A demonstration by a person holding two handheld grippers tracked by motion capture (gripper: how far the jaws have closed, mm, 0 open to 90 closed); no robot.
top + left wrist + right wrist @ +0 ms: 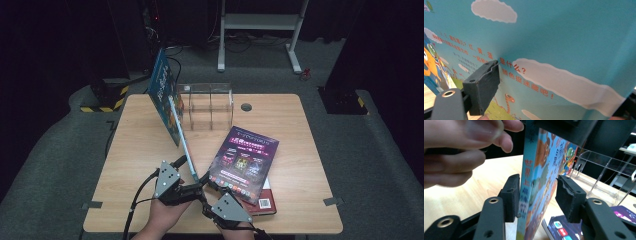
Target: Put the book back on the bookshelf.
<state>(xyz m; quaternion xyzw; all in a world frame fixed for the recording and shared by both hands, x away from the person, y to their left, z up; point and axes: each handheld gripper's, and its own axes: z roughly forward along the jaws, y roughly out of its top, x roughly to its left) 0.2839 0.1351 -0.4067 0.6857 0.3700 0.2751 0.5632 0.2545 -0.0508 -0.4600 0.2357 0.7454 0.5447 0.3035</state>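
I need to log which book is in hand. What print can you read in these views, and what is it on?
"是什么?" in red on the blue picture book, on its cover.
"世界上" in red on that book's spine.
Smaller red and white lines left of it: too blurred.
Purple magazine on the table: title and captions too small.
Red book under it: too small to read.

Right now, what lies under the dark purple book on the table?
Under the dark purple book lies a dark red book; its corner with a barcode sticks out. The rest of its cover is hidden.
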